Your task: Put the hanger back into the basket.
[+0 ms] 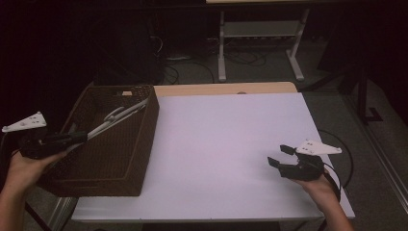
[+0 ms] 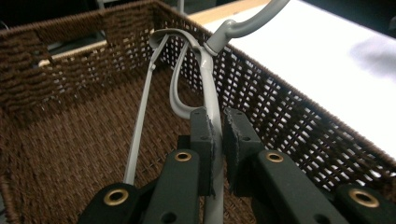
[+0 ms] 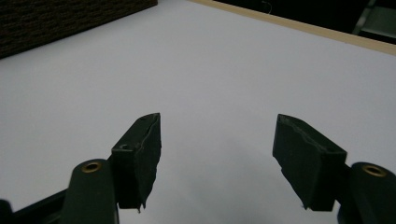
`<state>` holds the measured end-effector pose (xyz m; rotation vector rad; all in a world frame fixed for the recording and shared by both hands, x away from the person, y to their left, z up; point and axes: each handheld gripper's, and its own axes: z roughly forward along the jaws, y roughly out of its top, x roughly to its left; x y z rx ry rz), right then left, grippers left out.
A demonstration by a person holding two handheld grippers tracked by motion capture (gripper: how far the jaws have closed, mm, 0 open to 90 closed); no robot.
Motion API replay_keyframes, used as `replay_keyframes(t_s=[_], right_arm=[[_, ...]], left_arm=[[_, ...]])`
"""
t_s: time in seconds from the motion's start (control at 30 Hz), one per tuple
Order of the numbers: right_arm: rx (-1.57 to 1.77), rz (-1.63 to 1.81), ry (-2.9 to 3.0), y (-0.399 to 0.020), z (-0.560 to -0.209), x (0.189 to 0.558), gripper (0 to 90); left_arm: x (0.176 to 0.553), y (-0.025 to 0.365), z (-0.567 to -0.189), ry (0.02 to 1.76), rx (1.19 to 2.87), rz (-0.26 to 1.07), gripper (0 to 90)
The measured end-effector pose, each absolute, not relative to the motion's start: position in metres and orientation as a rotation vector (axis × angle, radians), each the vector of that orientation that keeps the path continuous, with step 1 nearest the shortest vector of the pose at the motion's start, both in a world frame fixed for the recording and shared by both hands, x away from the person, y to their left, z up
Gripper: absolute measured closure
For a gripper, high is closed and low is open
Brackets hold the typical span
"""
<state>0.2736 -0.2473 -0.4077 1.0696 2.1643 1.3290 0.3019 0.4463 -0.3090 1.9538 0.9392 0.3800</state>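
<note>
Over the woven basket [image 1: 113, 144] at the table's left edge, the left gripper [image 2: 215, 140] is clamped on one arm of a grey clothes hanger [image 2: 208, 88], pads pressed to either side of it. The hanger slants into the basket, its far end and hook [image 2: 243, 25] propped on the rim nearest the white table [image 1: 226, 144] — it is not yet lying flat inside. Judgement: the step in hand is setting the hanger down in the basket. Done well, the hand would lower until the hook clears the rim and the frame rests on the woven floor — only then ease the grip, lest the hook catch the weave. The right gripper [image 1: 281, 156] sits with jaws apart and nothing between them, over bare table.
</note>
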Motion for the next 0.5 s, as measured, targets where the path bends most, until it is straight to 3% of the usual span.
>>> replay_keyframes(t_s=[0.27, 0.5], right_arm=[[1.065, 1.339, 2.159, -0.2484, -0.4062, 0.2733, 31.5], [1.06, 1.347, 2.155, -0.2465, -0.4031, 0.2716, 31.2]], left_arm=[[0.3105, 0.4463, -0.3203, 0.964, 1.969, 0.38, 81.6], [0.3105, 0.4482, -0.3192, 0.966, 1.93, 0.389, 64.7]])
